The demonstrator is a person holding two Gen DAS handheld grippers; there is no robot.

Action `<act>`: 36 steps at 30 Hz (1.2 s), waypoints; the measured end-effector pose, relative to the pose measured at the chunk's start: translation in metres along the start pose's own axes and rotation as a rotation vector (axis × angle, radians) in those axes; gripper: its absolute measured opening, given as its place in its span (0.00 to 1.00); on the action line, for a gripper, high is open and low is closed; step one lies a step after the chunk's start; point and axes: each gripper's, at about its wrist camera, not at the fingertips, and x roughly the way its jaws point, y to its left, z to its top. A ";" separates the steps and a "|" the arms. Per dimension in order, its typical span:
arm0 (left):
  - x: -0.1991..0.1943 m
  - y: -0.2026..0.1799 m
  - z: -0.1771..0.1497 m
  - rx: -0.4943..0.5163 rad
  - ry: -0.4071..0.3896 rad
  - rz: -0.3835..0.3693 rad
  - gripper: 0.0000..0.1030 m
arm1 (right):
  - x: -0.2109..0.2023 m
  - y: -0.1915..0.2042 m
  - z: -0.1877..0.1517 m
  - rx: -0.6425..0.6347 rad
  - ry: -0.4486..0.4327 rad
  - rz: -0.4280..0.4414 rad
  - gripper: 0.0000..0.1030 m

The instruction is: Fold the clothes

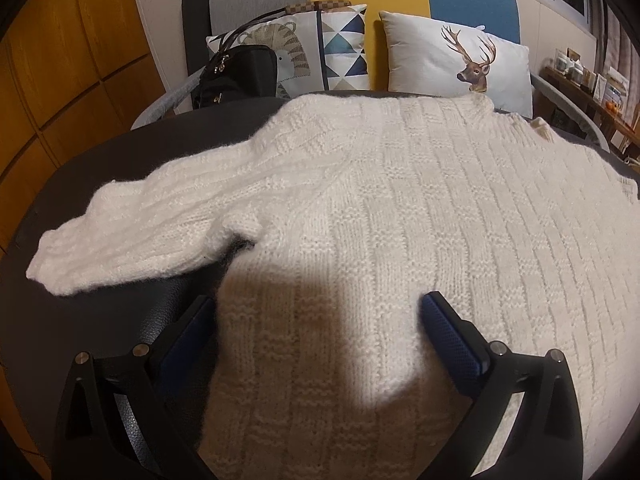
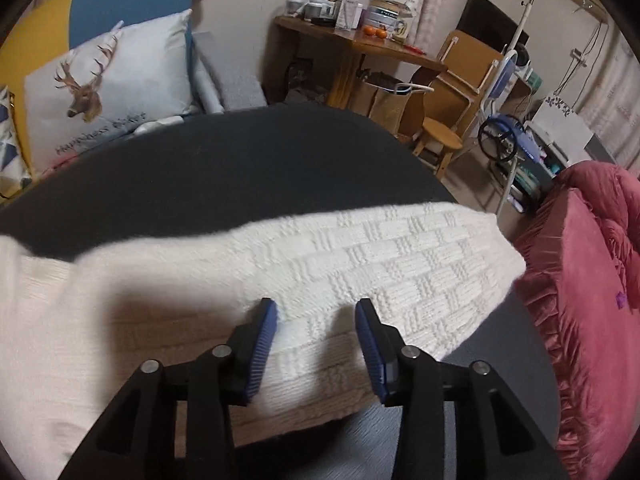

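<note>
Left gripper [image 1: 320, 316] wide open over sweater [image 1: 400, 200]; right gripper [image 2: 316, 328] part open over its sleeve [image 2: 400, 256], holding nothing. Sweater flat on dark table [image 2: 240, 160]; folding barely begun.

Deer cushion [image 1: 460, 60], black handbag [image 1: 236, 76], wooden stool [image 2: 440, 140]

left hand-held gripper [image 1: 320, 312]: black angular frame, blue textured pads, round silver screws
right hand-held gripper [image 2: 316, 316]: same black frame, blue ribbed pads, silver screws

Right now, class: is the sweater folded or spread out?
Mostly spread: the sweater lies flat on the table, one sleeve stretched out sideways.
</note>
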 end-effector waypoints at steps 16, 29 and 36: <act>0.002 -0.001 -0.001 -0.021 0.008 -0.022 0.99 | -0.043 0.137 -0.031 -0.146 0.063 0.173 0.44; -0.027 0.093 0.029 -0.142 -0.066 0.030 1.00 | -0.137 0.292 -0.155 -0.534 -0.225 0.287 0.46; 0.026 0.215 0.045 -0.346 0.074 0.196 1.00 | -0.136 0.293 -0.150 -0.525 -0.231 0.267 0.51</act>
